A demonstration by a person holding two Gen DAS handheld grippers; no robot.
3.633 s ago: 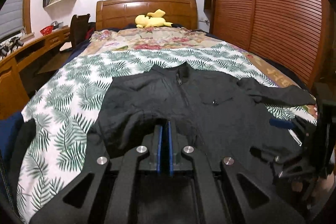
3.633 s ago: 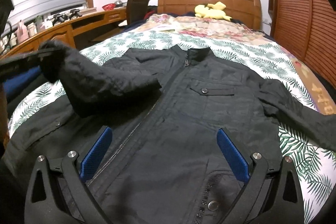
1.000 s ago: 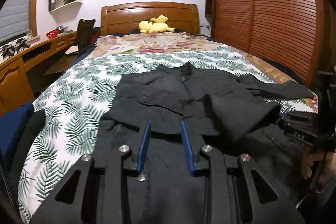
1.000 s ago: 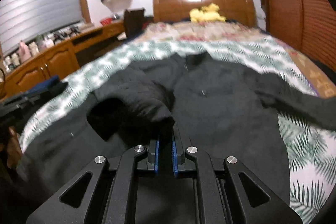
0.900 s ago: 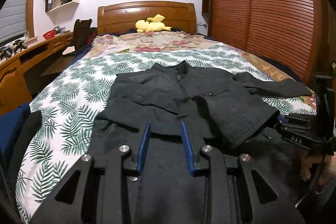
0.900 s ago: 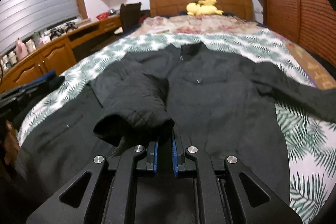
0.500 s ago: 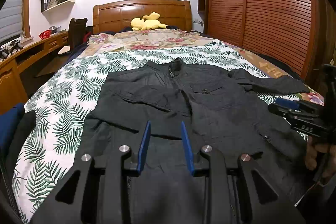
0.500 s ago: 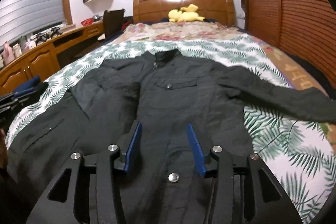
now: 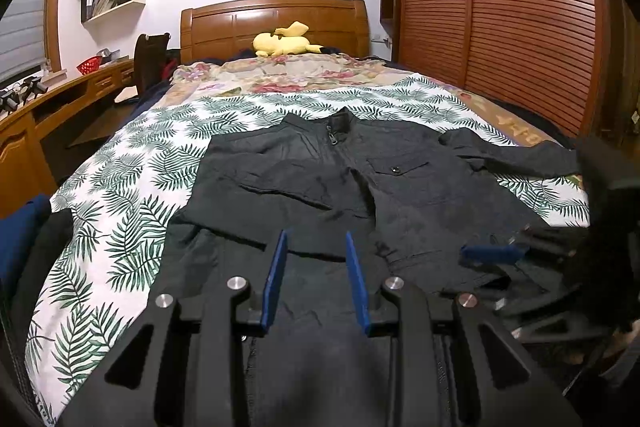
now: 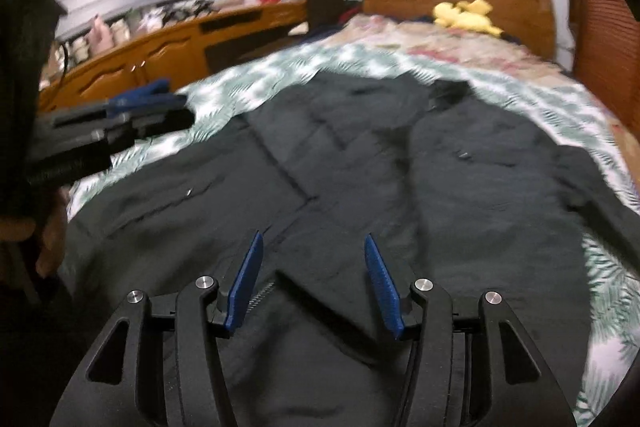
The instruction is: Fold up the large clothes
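A black zip jacket (image 9: 340, 179) lies front up on the bed, collar toward the headboard. Its left sleeve (image 9: 276, 187) is folded across the chest; its right sleeve (image 9: 516, 155) stretches out to the right. My left gripper (image 9: 315, 267) is open and empty above the jacket's hem. My right gripper (image 10: 314, 267) is open and empty over the jacket (image 10: 380, 179) near its lower front. It also shows at the right edge of the left wrist view (image 9: 492, 253). The left gripper shows at the left of the right wrist view (image 10: 116, 123).
The bed has a palm-leaf sheet (image 9: 120, 211) and a floral cover (image 9: 288, 75). A yellow plush (image 9: 284, 43) lies by the wooden headboard (image 9: 276, 23). A wooden desk (image 9: 28, 123) runs along the left. A slatted wardrobe (image 9: 504, 19) stands on the right. Dark clothes (image 9: 28, 239) lie at the bed's left edge.
My right gripper carried the left sleeve across the chest, opened and let it go. It has since swung left, blurring its view. My left gripper stayed open over the hem.
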